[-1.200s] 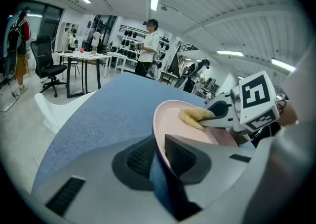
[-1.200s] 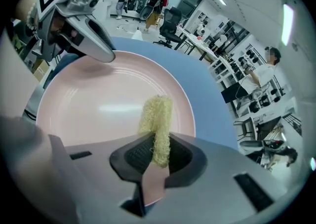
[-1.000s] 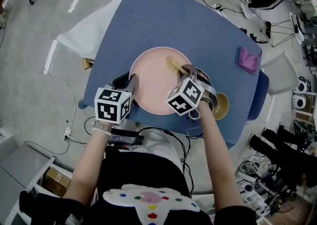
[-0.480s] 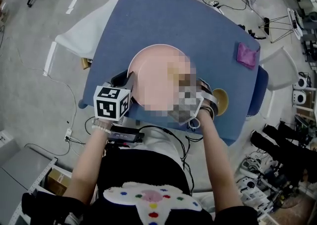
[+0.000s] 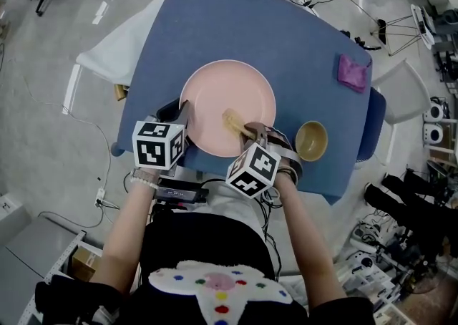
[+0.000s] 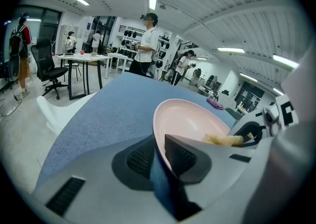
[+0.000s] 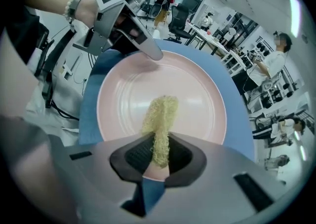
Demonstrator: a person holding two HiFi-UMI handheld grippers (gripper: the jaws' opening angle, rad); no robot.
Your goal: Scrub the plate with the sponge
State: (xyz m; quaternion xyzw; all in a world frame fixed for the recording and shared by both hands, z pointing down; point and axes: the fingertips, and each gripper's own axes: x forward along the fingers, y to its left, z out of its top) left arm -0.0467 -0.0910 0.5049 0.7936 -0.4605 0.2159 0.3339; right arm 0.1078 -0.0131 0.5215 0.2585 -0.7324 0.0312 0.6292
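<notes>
Since a second ago, right gripper (image 5: 250, 131) (image 7: 157, 154) has drawn back from 1 o'clock to 5 o'clock over the round pink plate (image 5: 215, 87) (image 7: 123, 94) (image 6: 190, 117). Its jaws pinch a yellow fibrous sponge strip (image 5: 233, 120) (image 7: 159, 119), tip resting on the plate. Left gripper (image 5: 184, 120) (image 6: 159, 151) clamps the plate rim at 8 o'clock. Blue table (image 5: 215, 23) underneath.

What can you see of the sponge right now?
The sponge is a yellowish, coarse, fibrous strip. It is pinched thin at one end between the jaws of the right gripper. Its free end reaches forward over the pink plate, near the plate's middle. It appears to lie against the plate's surface, though I cannot confirm the contact.
</notes>
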